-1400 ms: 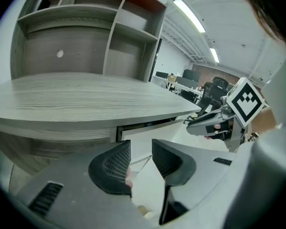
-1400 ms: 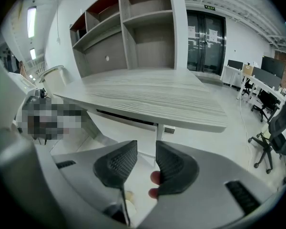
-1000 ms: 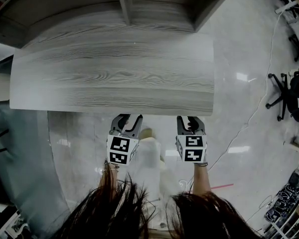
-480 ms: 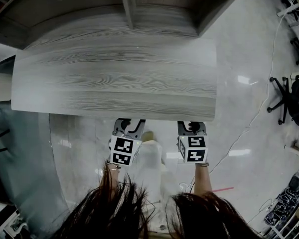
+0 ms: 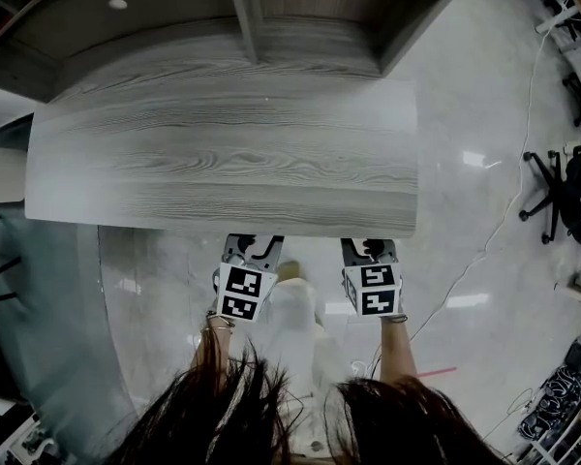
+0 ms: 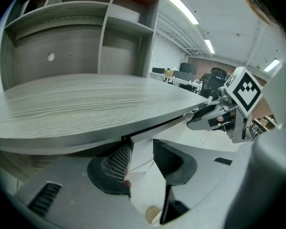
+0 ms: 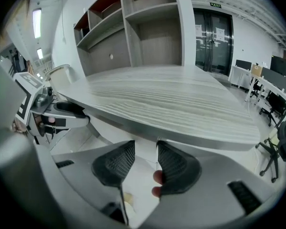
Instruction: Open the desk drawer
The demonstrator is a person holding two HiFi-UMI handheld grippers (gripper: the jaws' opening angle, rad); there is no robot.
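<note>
The drawer seemed still shut, somewhere under the desk's (image 5: 223, 153) 6 o'clock edge; we could not see it plainly. Our left fingers (image 6: 115, 162) stood apart and empty there. Our right fingers (image 7: 176, 163) had just been opening wide and held nothing. Gripping and pulling remained.

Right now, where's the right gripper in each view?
Head view: right gripper lower centre-right, tips at the desk top front edge.
Left gripper view: at the right, side-on.
Right gripper view: bottom centre, jaws just opened, nothing between them.
Shared landmark: the desk top front edge.
</note>
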